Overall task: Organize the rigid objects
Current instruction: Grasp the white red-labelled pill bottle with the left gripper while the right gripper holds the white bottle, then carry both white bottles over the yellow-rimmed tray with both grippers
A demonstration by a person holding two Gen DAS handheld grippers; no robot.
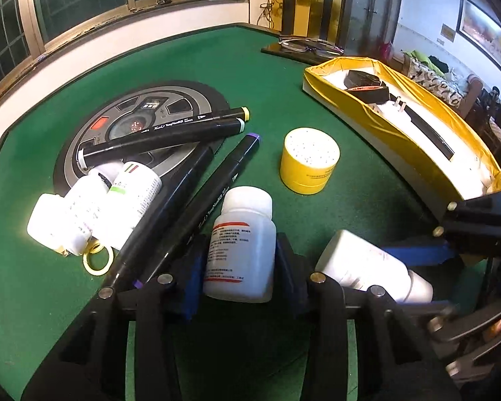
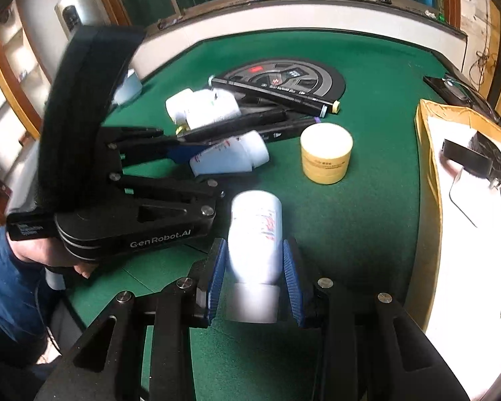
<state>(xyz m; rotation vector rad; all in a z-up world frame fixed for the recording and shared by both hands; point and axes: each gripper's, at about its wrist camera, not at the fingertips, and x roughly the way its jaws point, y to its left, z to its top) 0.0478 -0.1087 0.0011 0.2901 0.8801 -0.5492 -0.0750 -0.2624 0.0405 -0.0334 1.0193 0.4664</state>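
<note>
My left gripper (image 1: 238, 260) is shut on a white pill bottle with red label stripes (image 1: 239, 250), its cap pointing away; the same bottle shows in the right wrist view (image 2: 230, 158). My right gripper (image 2: 255, 277) is shut on another white bottle (image 2: 255, 234), its cap toward the camera; it also shows in the left wrist view (image 1: 367, 265). Several black markers (image 1: 170, 133) and more white bottles (image 1: 93, 207) lie in a pile on the green table (image 1: 284, 67).
A yellow round tub (image 1: 309, 160) stands mid-table. A yellow-lined white box (image 1: 400, 123) with a black device and charger sits at right. A round black panel (image 1: 143, 123) lies under the markers. Yellow rings (image 1: 97, 260) lie by the bottles. Glasses (image 1: 304, 45) rest at the far edge.
</note>
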